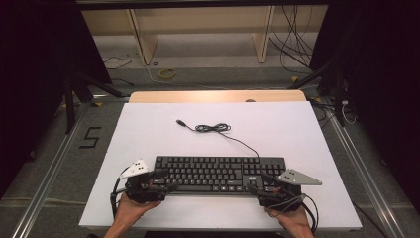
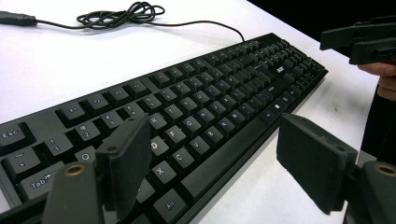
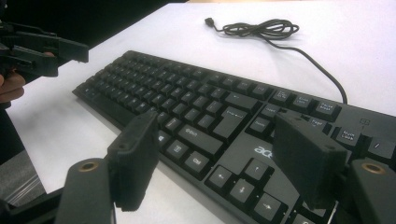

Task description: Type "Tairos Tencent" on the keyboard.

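Evidently the two tools are set up for a shared lift: the left hand-held gripper point(image 1: 166, 179) sits at the keyboard's point(image 1: 218, 173) left end and the right hand-held gripper point(image 1: 258, 182) at its right end, each with jaws spread wide and straddling the near front edge, pinching nothing. Taking a long, flat thing at both ends would keep it level, which likely explains the mirrored stance. The keyboard lies flat on the white worktop point(image 1: 148, 134), near its front edge, square to the person. It is a black full-size wired model with a number pad, and its thin cable point(image 1: 237, 140) runs back to a loose coil point(image 1: 213, 128) and a free USB plug point(image 1: 181, 122).
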`<act>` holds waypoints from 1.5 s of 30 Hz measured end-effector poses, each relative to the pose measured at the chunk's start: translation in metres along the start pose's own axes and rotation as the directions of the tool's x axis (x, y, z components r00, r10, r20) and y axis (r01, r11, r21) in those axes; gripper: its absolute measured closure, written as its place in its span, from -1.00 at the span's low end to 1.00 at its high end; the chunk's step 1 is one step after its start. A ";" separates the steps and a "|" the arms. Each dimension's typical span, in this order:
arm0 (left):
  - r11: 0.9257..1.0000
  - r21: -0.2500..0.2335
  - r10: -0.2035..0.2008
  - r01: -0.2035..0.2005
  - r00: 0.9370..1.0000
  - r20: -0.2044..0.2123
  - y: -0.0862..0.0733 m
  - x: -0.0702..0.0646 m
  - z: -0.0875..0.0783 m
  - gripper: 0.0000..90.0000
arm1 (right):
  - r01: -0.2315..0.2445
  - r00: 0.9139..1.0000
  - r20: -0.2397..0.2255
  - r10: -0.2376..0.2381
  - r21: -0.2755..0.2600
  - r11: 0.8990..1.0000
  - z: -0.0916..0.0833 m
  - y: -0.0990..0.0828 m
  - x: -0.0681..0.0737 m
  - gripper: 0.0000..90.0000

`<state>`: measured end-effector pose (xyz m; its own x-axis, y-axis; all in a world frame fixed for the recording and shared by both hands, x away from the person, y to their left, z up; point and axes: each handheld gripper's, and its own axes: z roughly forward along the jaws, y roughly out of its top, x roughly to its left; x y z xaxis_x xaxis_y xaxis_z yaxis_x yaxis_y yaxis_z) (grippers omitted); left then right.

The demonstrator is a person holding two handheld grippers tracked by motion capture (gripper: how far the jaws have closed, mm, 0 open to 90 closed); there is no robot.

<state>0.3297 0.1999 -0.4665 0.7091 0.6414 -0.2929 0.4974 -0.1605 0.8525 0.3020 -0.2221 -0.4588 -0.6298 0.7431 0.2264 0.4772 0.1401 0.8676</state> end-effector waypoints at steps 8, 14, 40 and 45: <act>1.000 -0.004 -0.004 0.004 1.000 -0.002 0.000 0.000 0.000 -0.42 | -0.001 1.000 -0.003 0.001 -0.003 1.000 0.001 0.001 0.001 -0.27; 1.000 0.006 -0.007 0.007 1.000 0.000 0.001 0.001 0.000 -0.37 | -0.001 1.000 -0.022 0.001 0.010 1.000 0.005 0.004 0.005 -0.27; 0.991 0.080 -0.094 0.104 0.989 -0.117 0.001 0.016 -0.010 -0.27 | 0.107 0.989 -0.117 -0.090 0.150 0.983 0.084 0.062 0.039 -0.16; 0.990 0.094 -0.092 0.104 0.987 -0.129 0.001 0.018 -0.010 -0.18 | 0.115 0.985 -0.150 -0.089 0.178 0.977 0.103 0.069 0.047 -0.14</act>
<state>0.3376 0.2187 -0.4667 0.5901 0.7448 -0.3116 0.6135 -0.1628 0.7727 0.3687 -0.1098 -0.4337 -0.7543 0.6213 0.2121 0.5026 0.3386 0.7954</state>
